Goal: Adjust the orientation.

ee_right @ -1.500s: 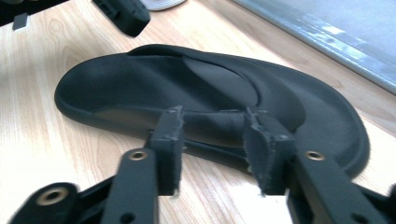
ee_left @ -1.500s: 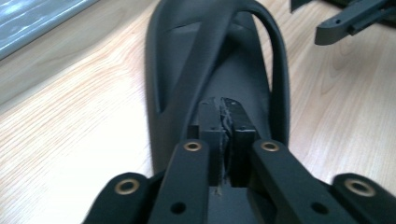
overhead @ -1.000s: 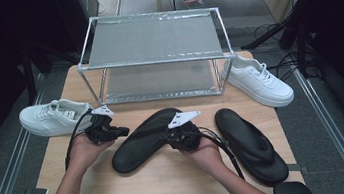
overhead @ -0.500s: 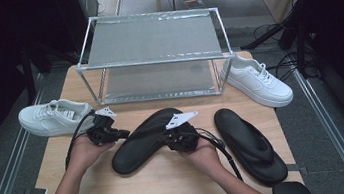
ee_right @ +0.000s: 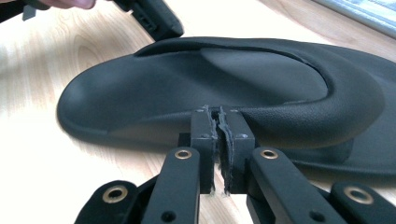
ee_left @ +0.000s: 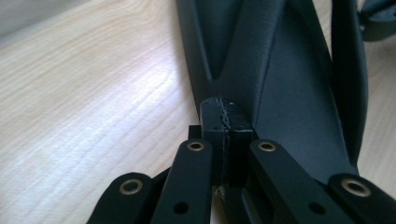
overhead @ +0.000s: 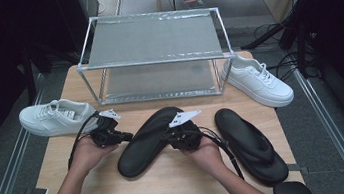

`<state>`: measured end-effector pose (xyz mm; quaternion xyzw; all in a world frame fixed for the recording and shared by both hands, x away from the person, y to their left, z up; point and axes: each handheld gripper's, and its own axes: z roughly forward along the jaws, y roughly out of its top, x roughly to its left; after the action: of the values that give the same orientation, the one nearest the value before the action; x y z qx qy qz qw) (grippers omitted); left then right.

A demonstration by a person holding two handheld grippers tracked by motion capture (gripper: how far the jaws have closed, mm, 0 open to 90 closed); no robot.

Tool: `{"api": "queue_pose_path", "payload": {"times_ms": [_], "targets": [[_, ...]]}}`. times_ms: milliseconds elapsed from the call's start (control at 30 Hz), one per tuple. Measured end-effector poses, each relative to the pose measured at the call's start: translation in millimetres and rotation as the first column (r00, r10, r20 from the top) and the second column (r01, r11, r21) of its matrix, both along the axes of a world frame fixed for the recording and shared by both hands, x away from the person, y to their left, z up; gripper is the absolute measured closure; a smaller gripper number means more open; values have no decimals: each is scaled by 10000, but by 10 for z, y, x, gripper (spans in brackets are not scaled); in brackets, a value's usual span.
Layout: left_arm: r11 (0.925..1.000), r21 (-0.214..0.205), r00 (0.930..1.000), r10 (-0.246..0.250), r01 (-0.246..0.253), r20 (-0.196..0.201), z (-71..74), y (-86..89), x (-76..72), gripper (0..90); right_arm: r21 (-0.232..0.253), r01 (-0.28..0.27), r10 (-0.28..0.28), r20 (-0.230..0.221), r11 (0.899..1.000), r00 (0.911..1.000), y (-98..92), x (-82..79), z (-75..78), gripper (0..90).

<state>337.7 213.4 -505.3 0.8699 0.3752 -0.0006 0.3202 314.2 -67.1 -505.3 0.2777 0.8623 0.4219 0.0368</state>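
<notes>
Your left hand-held gripper is at the 9 o'clock edge of the black flip-flop, jaws pressed together right against its strap. Your right hand-held gripper is at its 3 o'clock edge, jaws together too. I cannot tell if either one pinches it. The flip-flop lies in the middle of the table. One gripper on each side probably keeps it steady.

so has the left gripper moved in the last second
No clear move. In the high view the left gripper sits at the same spot by the flip-flop's left edge, same gap below the rack.
</notes>
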Motion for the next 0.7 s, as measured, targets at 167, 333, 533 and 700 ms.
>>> {"api": "queue_pose_path", "payload": {"times_ms": [167, 333, 533, 700], "targets": [[9997, 57, 9998, -219, 219, -43, 3, -64, -49, 898, 46, 248, -247, -121, 9997, 9996, -47, 33, 2, 862], [9994, 32, 9993, -342, 343, -135, 4, -112, -99, 898, 11, 460, -460, -202, 9989, 9987, -73, 48, 9, 858], [9991, -12, 9989, -433, 433, -164, 0, -138, -136, 899, -15, 583, -584, -191, 9983, 9981, -81, 59, 9, 859], [9989, -95, 9986, -470, 468, -240, -5, -157, -160, 899, -20, 676, -677, -237, 9977, 9974, -86, 71, 11, 861]]}}
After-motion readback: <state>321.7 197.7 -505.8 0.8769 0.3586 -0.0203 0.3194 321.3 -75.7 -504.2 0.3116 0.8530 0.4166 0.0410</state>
